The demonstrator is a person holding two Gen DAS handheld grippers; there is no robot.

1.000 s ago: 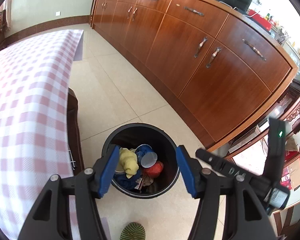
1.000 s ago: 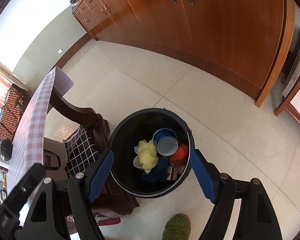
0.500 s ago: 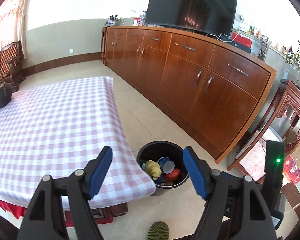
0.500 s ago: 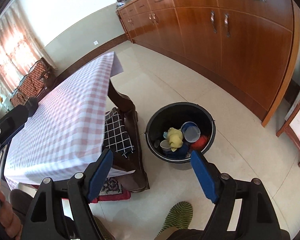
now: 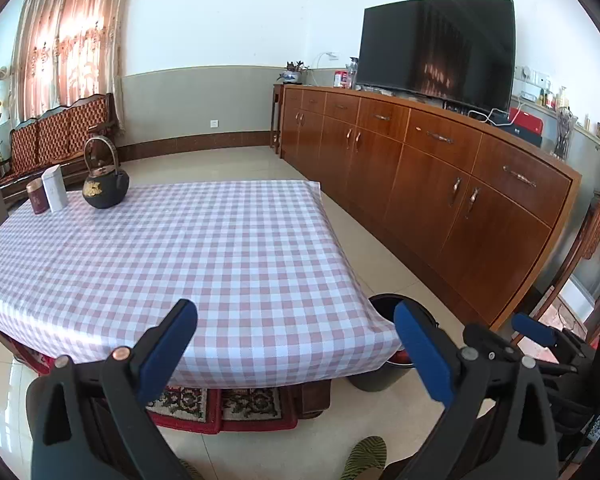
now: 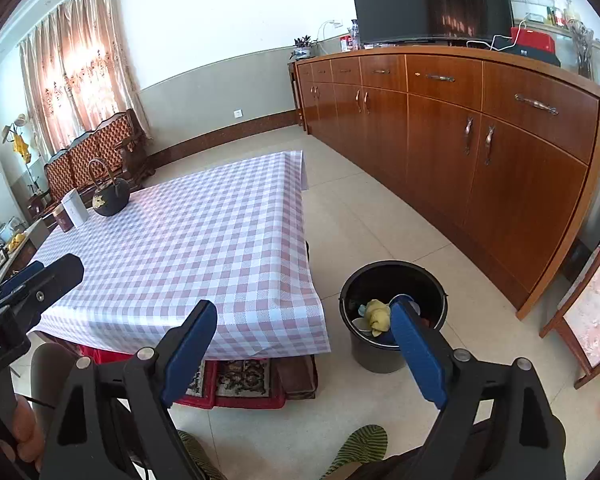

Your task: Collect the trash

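A black trash bucket [image 6: 392, 280] stands on the tile floor beside the near right corner of the table; it holds a yellow crumpled piece [image 6: 378, 312] and other trash. In the left wrist view the bucket [image 5: 384, 308] is mostly hidden behind the tablecloth corner. My left gripper [image 5: 296, 352] is open and empty, held above the near edge of the checked table [image 5: 180, 248]. My right gripper [image 6: 304, 348] is open and empty, between the table corner and the bucket.
A black kettle [image 5: 104, 188], a white box [image 5: 54, 188] and a dark tin [image 5: 37, 198] stand at the table's far left. A long wooden cabinet [image 6: 480, 140] with a TV [image 5: 436, 64] runs along the right. A rug [image 6: 236, 380] lies under the table.
Both grippers have risen and tilted up from directly over the bucket; the views now take in the table top and the room. Both stay open and empty.
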